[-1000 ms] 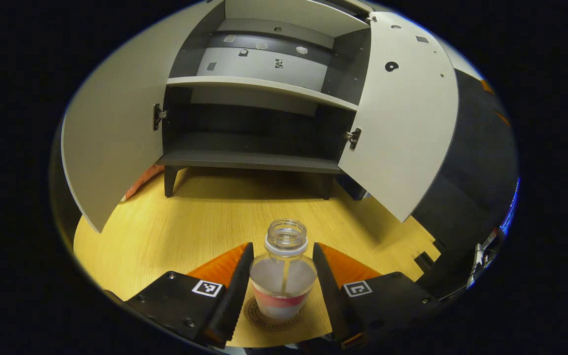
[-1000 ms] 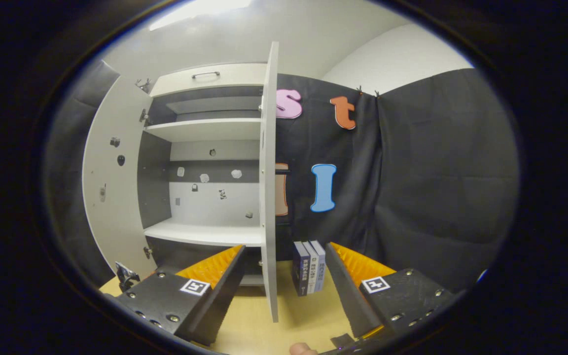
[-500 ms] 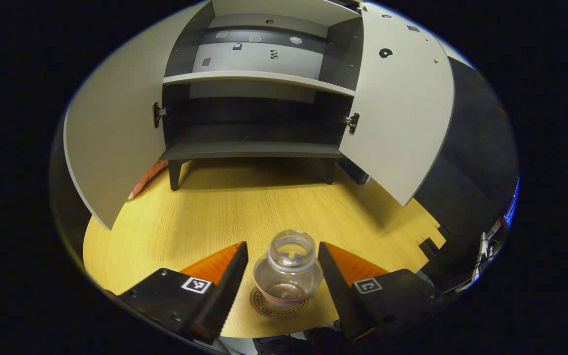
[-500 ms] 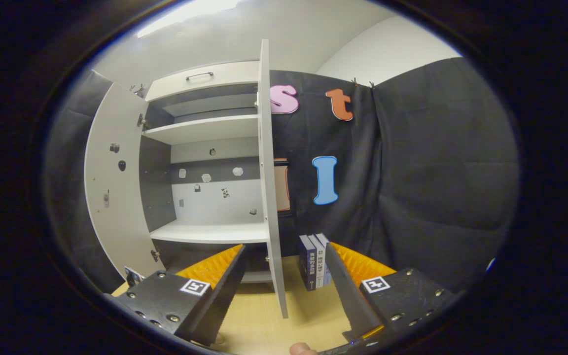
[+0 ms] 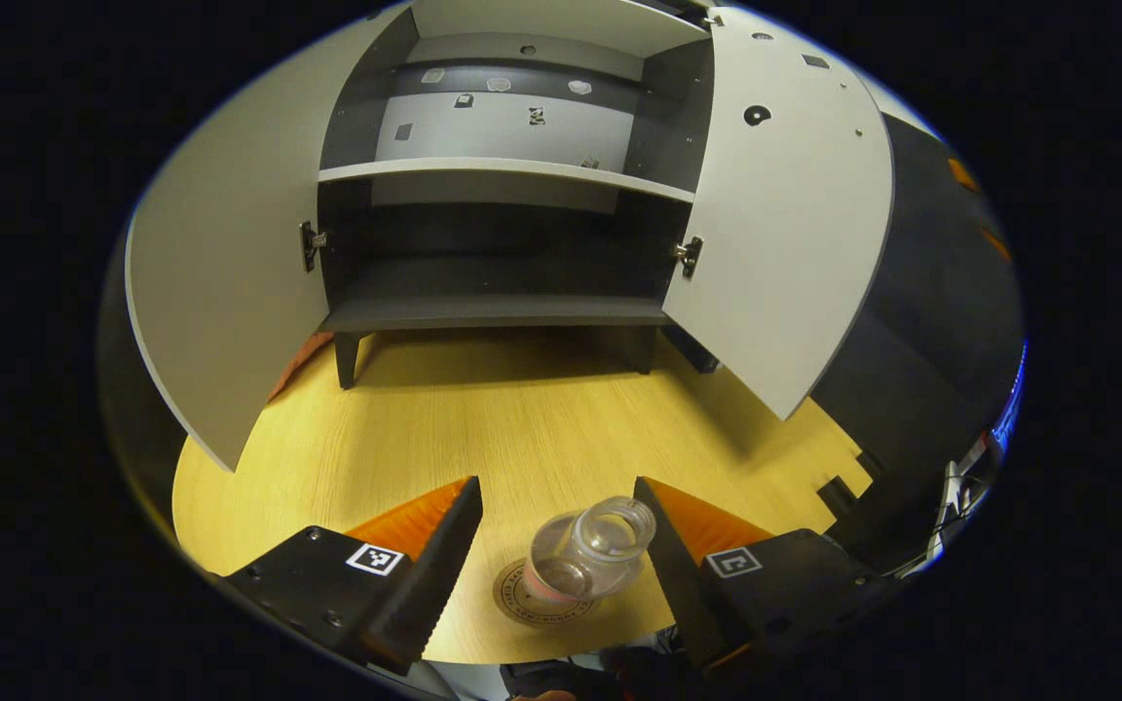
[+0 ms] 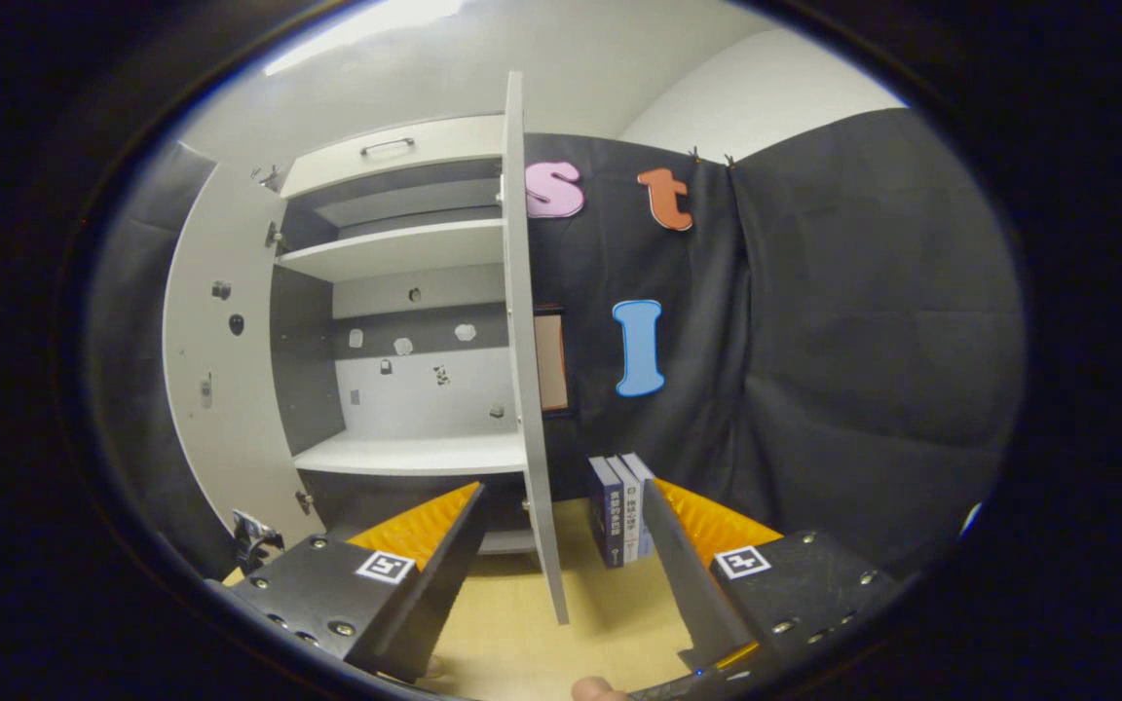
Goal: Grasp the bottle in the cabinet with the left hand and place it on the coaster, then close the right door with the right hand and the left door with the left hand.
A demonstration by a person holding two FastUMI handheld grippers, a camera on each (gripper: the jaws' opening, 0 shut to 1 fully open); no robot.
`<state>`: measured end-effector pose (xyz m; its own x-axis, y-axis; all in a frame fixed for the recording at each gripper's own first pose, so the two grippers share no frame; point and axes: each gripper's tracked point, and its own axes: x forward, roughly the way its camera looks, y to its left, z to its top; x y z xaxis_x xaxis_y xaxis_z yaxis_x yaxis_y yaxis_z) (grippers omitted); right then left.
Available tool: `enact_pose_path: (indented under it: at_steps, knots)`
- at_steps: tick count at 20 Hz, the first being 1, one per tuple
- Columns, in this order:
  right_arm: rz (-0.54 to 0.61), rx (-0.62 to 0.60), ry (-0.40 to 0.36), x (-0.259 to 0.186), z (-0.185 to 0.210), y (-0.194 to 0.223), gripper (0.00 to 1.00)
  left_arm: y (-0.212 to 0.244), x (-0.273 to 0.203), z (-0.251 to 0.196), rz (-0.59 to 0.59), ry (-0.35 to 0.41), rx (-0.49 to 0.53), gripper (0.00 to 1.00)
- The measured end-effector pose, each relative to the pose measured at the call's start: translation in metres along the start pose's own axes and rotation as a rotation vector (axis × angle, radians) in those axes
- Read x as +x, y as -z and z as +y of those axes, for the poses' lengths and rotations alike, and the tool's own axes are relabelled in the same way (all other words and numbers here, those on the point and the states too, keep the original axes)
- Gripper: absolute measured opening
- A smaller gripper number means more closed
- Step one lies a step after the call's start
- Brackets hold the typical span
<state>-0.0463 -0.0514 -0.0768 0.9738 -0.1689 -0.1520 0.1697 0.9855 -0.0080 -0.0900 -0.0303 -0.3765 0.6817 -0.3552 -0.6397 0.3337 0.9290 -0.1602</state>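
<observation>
1. Left tongs (image 5: 558, 545): released, fingers clear of bottle (image 5: 588, 557).
2. Bottle: between left fingers, standing on coaster (image 5: 520, 596), on tabletop (image 5: 512, 428).
3. Right tongs (image 6: 566, 555): spread wide, holding nothing; right door (image 6: 520, 370) edge-on ahead, between fingers.
4. Left door (image 5: 230, 263): open.

The right gripper (image 6: 561, 545) has its fingers spread wide apart with nothing between them, and it points at the cabinet (image 6: 405, 331), which stands open on the table (image 6: 522, 633). The right door (image 6: 527, 389) is seen almost edge-on, its lower edge just above the gap between the fingers, and the left door (image 6: 220, 389) is swung out at the far side of the cabinet from it. Three books (image 6: 622, 508) stand upright on the table just beside the right door, on its outer side, in front of the black cloth.
</observation>
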Motion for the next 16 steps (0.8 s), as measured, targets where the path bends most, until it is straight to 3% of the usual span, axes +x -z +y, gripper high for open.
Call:
enact_pose_path:
  at_steps: [8, 16]
  knots:
    - [0.005, -0.003, 0.006, 0.003, -0.002, 0.004, 0.96, -0.088, -0.017, -0.019, -0.152, 0.047, -0.02, 0.96]
    - [-0.001, -0.008, 0.01, 0.008, -0.004, 0.001, 0.96, -0.268, -0.086, -0.016, -0.525, 0.026, 0.012, 0.95]
